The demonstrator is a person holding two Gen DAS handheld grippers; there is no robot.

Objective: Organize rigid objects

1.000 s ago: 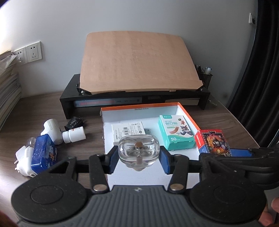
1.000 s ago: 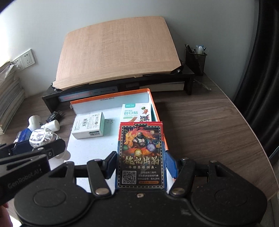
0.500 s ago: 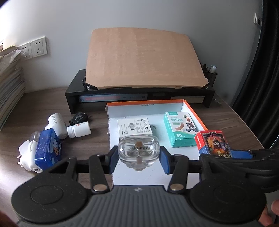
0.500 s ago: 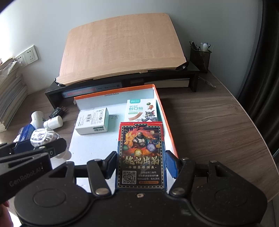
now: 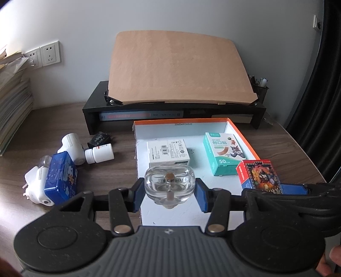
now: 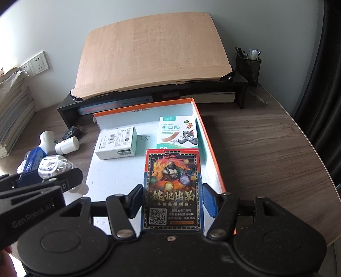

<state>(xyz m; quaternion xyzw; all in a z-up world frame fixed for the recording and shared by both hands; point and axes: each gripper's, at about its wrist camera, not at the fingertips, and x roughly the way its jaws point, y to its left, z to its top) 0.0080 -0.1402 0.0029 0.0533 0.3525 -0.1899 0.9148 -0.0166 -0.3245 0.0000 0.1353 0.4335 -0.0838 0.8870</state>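
Two boxes (image 5: 168, 154) already in orange-rimmed tray (image 5: 240, 132); clear bottle (image 5: 169, 185) pinched in left gripper (image 5: 169, 195), card pack (image 6: 173, 191) clamped in right gripper (image 6: 173, 200), loose items (image 5: 59, 170) left on desk (image 5: 32, 132)

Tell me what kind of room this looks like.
Probably a home office or study: a dark wood-grain desk, a black monitor riser shelf, a black mesh pen holder and tall stacked papers against the wall.

I see a pale wall (image 5: 191, 17) with sockets (image 5: 50, 53) behind the wooden surface (image 6: 266, 149); a dark curtain (image 5: 319, 85) hangs right of it.
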